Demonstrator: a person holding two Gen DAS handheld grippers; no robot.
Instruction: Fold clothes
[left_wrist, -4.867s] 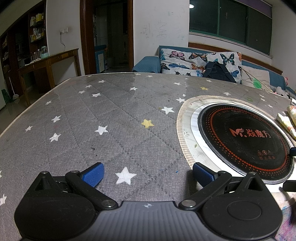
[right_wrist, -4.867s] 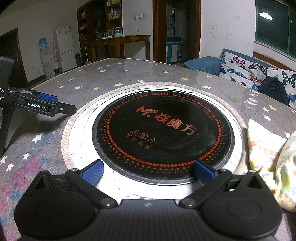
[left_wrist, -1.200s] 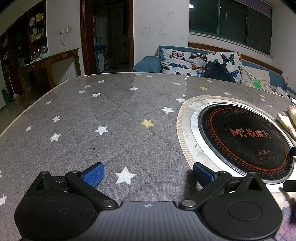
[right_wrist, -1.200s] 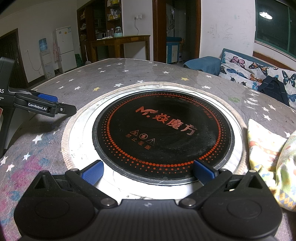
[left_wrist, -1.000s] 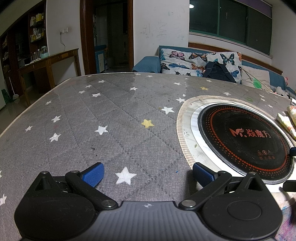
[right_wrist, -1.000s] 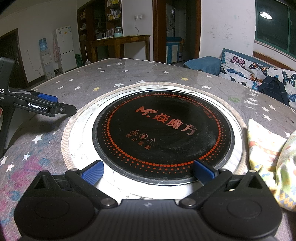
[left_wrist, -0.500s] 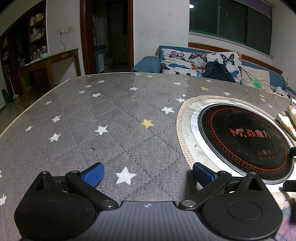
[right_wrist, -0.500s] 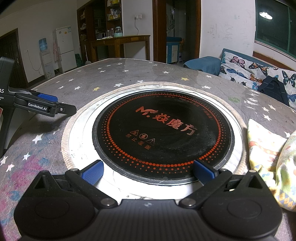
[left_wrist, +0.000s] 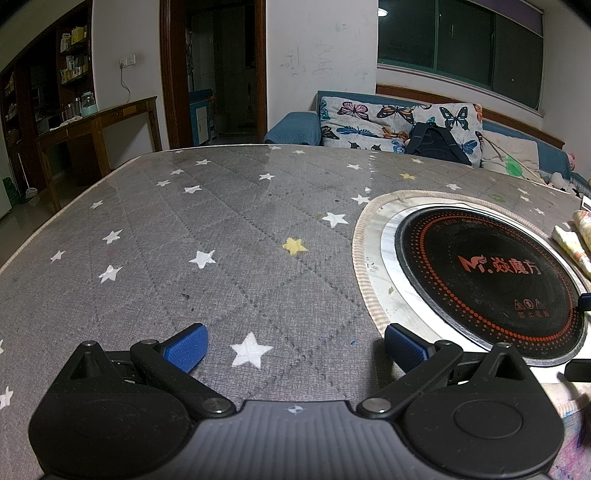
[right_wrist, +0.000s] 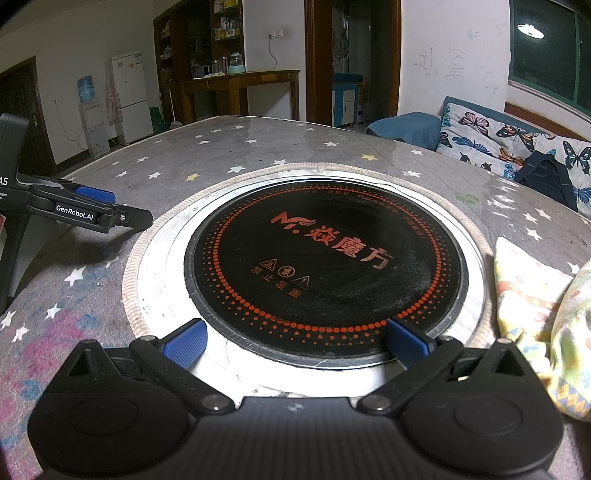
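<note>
1. The left tongs (left_wrist: 293, 341) sit low over the grey starred surface (left_wrist: 221, 240), spread wide with nothing between the blue pads (left_wrist: 186, 347). They lie left of the hob (left_wrist: 487, 284), likely parked there while the work is not yet begun.

2. The right tongs (right_wrist: 295, 341) are also spread wide and empty, at the near rim of the hob (right_wrist: 325, 266), pointing across it.

3. The clothes (right_wrist: 535, 306), a pale patterned bundle, lie just right of the hob, touching or overlapping its woven border. In the left view only a strip (left_wrist: 572, 240) shows at the hob's far right. Neither tongs touches the bundle.

4. The bundle looks bunched rather than laid flat, so I judge that folding has not started; the right tongs are the nearer pair for the first pick.

5. Left of the hob, the surface is wide and bare out to its rounded edge, the best open room for spreading cloth.

6. The hob is raised within a ring, so cloth dragged across it could snag on the border.

7. Right of the hob, little room shows before the frame ends; how far the surface runs there I cannot tell.
</note>
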